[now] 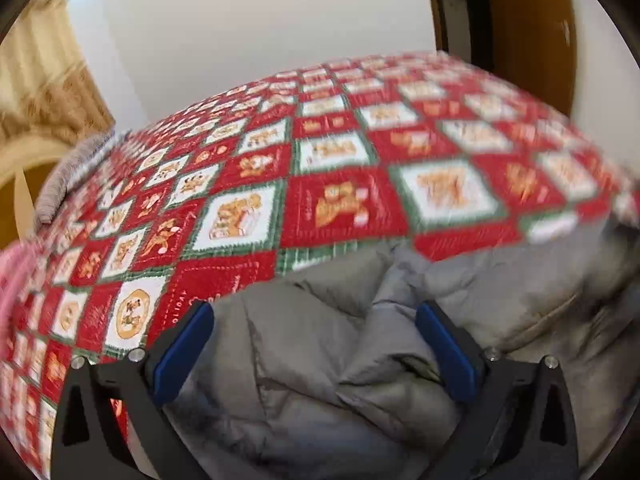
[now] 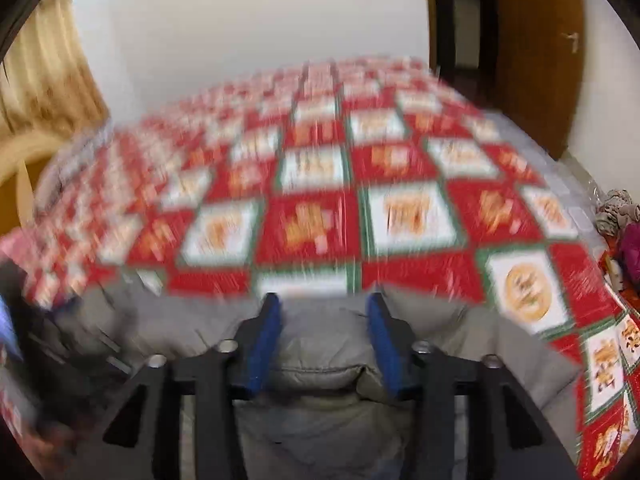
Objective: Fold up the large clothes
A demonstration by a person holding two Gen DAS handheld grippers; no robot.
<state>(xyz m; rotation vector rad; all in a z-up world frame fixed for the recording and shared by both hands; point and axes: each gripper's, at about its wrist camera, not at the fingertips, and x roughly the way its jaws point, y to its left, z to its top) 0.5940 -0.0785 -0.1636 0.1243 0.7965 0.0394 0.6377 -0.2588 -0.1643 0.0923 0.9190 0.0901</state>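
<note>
A bed fills both views, covered by a red, white and green checked quilt (image 1: 344, 152) printed with small orange figures in squares set on the diagonal. Behind it stands a plain white wall (image 1: 240, 20), with a gold-beige curtain (image 1: 44, 92) to the left and a dark brown wooden door (image 2: 536, 48) to the right. A small heap of grey and magenta cloth (image 2: 620, 224) lies at the bed's right edge.

The grey puffy quilted jacket (image 1: 328, 352) lies on the near part of the bed, its padded panels soft, rumpled and creased. Its long axis cannot be told, as only a part shows in either view.

The left gripper (image 1: 316, 340), black with blue padded fingers (image 1: 184, 352), stands wide apart above the jacket, clasping nothing. The right gripper (image 2: 324, 340) has its jaws partly apart, a padded fold of the jacket lying between them; whether the pads press on it cannot be told through the blur.
</note>
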